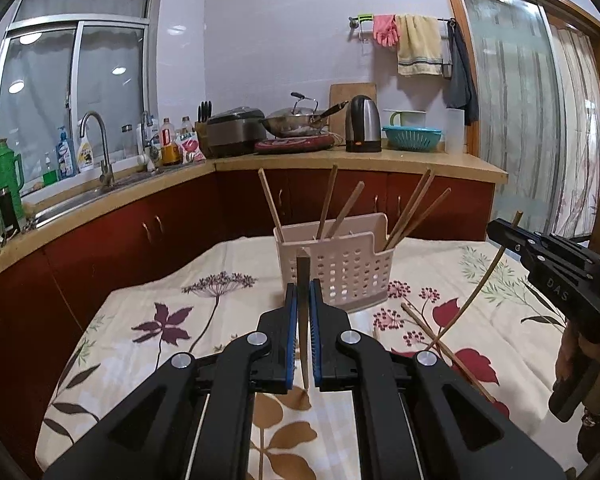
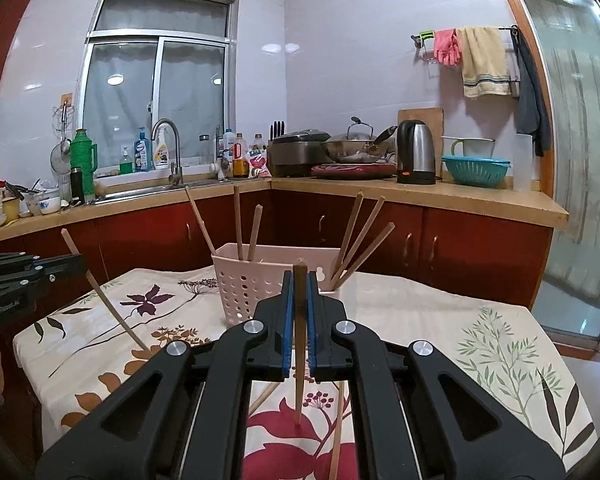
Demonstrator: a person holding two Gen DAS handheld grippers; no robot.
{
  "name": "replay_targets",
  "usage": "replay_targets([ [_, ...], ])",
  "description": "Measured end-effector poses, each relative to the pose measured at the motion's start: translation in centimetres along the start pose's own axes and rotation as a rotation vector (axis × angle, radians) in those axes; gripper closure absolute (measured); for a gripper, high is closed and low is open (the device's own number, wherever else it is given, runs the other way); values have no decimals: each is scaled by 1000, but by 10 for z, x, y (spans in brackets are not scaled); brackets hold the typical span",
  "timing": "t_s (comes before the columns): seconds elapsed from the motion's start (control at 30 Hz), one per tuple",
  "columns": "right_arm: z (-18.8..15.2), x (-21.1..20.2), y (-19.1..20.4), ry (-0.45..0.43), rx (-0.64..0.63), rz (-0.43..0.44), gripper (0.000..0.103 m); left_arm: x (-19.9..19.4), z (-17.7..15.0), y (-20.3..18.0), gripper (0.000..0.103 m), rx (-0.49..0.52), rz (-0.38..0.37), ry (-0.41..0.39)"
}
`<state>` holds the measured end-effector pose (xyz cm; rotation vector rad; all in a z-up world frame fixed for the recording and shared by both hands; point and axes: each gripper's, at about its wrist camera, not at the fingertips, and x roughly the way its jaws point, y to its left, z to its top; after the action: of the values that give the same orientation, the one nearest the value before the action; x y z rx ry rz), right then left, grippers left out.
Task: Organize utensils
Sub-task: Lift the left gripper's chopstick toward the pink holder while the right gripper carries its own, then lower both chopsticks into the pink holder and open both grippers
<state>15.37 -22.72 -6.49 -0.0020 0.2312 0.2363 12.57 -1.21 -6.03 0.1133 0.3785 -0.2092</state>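
Floral cloth covers the worktop (image 1: 148, 312). Low centre, the left tool (image 1: 304, 300) clamps one chopstick (image 1: 303, 280) upright, ready to drop in; the right tool (image 2: 299, 300) likewise pinches another chopstick (image 2: 299, 344). Beyond, mid-frame, the pink slotted utensil basket (image 1: 340, 272) holds six; loose chopsticks (image 1: 440, 344) lie nearby.

A pale pink perforated holder (image 2: 256, 288) stands upright on the table w/ six wooden chopsticks (image 2: 238, 222) leaning inside. Two chopsticks (image 2: 337, 420) lie loose on the cloth. Each gripper clamps one chopstick (image 1: 302, 280), roughly upright.
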Motion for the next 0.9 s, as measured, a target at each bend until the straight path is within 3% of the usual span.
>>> replay_targets([
  [0.2,22,-2,-1,-34,-1,23,97,2,22,2,96,9,-20,-49],
  [0.5,71,1,-5,-140,-31,42,97,-1,77,8,96,27,-15,-197],
  [0.7,99,22,-12,-213,-54,34,97,12,109,10,96,28,-2,-289],
  [0.9,113,59,-22,-243,-54,34,97,43,122,13,96,13,1,-308],
])
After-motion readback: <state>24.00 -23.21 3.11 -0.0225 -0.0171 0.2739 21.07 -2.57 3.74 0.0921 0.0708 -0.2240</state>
